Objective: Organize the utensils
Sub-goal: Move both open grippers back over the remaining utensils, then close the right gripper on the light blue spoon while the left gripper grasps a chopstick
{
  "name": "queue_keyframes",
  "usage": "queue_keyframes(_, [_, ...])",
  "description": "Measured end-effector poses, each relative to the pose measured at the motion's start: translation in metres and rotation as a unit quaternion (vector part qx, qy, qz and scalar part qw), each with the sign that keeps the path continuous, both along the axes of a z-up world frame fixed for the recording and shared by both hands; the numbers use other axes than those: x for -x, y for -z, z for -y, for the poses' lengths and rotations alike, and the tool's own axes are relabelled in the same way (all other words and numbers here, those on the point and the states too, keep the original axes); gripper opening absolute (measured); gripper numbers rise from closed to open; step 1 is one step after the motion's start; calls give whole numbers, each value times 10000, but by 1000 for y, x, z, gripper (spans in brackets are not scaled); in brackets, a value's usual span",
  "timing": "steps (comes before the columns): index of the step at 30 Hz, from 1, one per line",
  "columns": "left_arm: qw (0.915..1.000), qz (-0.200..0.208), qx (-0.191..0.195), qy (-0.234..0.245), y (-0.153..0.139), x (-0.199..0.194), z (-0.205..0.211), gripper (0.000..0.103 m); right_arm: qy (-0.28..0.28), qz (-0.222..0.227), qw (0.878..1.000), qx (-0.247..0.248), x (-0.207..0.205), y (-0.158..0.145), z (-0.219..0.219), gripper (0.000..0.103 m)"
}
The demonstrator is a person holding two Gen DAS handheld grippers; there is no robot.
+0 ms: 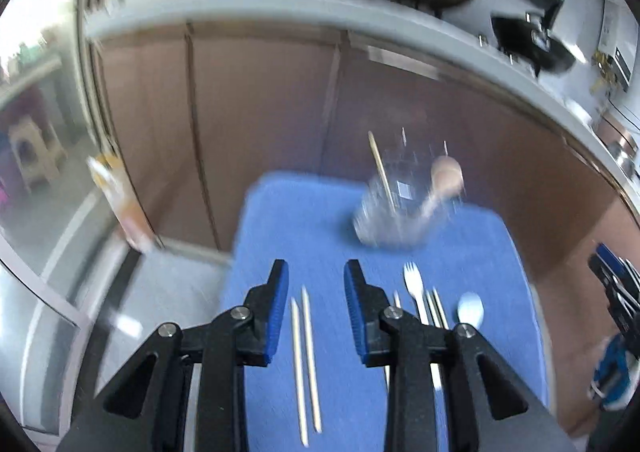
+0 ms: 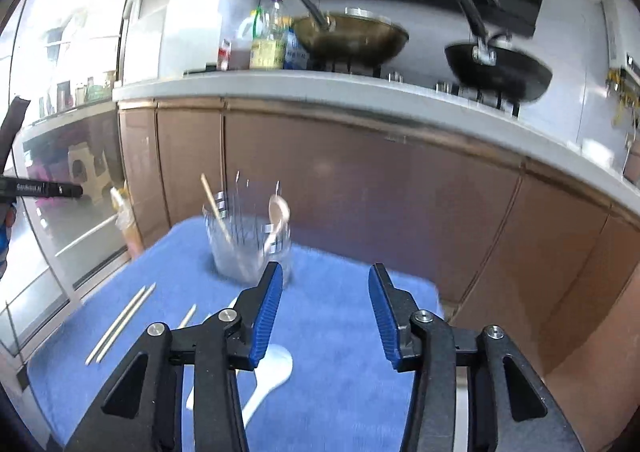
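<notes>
Left claw: jaws apart, nothing clamped. It hangs over the blue mat, and a pair of wooden chopsticks lies on the mat in the gap below it, not touched.

Right claw: jaws apart, nothing between the pads, only bare mat beneath.

Utensil holder: clear cup standing on the mat, at 12 to 1 o'clock from the left claw and 11 o'clock from the right one. Already in it: one chopstick leaning to 11 o'clock and a wooden spoon with its bowl up. Blurred, so finer detail is unreadable.

Still loose on the mat, left wrist view: white fork at 3 o'clock of the left claw, more thin sticks just beside it, then a white spoon further right. In the right wrist view that white spoon sits partly under the right claw's left finger.

Behind the mat: brown cabinets under a white counter carrying two woks and bottles.
</notes>
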State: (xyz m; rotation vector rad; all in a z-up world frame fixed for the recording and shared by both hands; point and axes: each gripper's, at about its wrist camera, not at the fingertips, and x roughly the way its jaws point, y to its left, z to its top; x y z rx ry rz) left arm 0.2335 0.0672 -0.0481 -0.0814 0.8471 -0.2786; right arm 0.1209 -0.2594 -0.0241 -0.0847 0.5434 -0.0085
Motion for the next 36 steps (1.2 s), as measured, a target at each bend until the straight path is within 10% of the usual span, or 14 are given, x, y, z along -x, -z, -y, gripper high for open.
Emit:
queue_keyframes(11, [9833,-1753,229,438,111,-40,28,25,-505,-1720,9768,-1171,-31,88,28,39])
queue_keyframes(36, [9725,-2313,-246,135,174,-107,34,11,-945,-2504,9515,-1518,-85,168,38,39])
